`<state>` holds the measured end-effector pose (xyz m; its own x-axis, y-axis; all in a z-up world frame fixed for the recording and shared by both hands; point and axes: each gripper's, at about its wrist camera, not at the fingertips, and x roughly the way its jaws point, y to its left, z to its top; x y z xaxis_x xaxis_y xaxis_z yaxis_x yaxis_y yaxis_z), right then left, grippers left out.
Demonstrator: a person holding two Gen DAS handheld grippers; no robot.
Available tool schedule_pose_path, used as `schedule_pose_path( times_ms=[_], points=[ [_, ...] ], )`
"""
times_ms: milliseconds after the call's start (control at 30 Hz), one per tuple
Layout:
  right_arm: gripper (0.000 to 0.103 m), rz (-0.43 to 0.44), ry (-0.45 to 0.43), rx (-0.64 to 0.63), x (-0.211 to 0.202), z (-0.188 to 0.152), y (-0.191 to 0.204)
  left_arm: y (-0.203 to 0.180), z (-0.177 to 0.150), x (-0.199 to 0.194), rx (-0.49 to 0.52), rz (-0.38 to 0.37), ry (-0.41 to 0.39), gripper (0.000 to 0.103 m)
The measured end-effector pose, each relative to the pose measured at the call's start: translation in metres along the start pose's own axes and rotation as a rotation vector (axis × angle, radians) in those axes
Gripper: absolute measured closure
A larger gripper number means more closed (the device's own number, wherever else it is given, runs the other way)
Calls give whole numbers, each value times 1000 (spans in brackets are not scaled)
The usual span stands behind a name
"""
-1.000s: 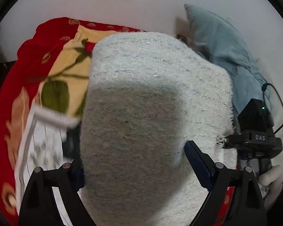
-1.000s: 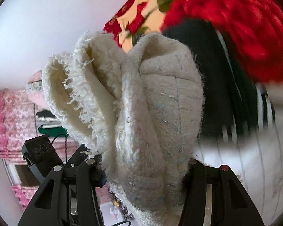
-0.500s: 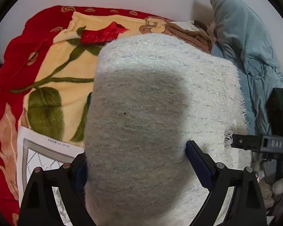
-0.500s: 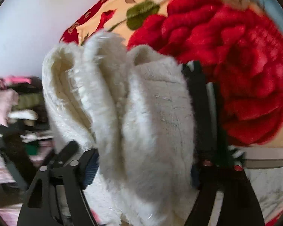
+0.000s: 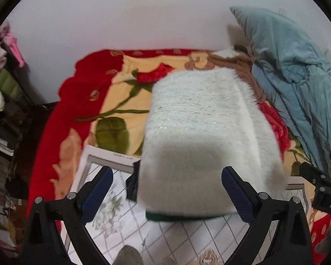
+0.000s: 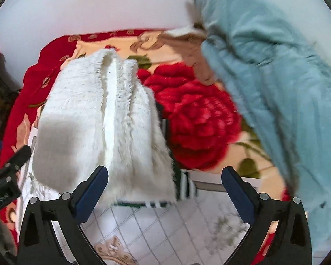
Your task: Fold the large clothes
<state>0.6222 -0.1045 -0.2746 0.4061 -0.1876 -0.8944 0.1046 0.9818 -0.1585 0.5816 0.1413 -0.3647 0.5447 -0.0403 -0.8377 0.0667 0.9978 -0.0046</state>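
Both the left claw (image 5: 166, 195) and the right claw (image 6: 164, 193) are opening, free of the folded white sweater (image 5: 200, 141), so they should back away straight without catching its fluffy edge.

The folded white fuzzy garment (image 5: 200, 137) lies as a thick, blocky bundle on top of a dark green and white striped garment (image 6: 185, 187); its pile is long and shaggy, flecked with faint glinting threads; its top face is broad and flat, its near face rounded and in shadow; from the right wrist view its side shows several stacked layers (image 6: 112, 119) with a smooth pale band running down between two fringed edges; the striped piece shows only as a thin edge under the bundle's near side and as a corner past its right side; both pictures are somewhat blurred.
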Motion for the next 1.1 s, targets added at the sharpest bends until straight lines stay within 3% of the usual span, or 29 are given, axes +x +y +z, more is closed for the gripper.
schedule_pose_path(
  times_ms=[233, 733, 1100],
  points=[
    [0, -64, -83, 15, -104, -54, -6, -7, -29, -97, -10, 1, -57, 2],
    [0, -108, -285, 86, -387, -180, -28, -8, -94, -324, -15, 7, -201, 2],
    [0, -65, -382, 50, -521, -241, -53, -10, -128, -438, -75, 38, -289, 2]
  ],
)
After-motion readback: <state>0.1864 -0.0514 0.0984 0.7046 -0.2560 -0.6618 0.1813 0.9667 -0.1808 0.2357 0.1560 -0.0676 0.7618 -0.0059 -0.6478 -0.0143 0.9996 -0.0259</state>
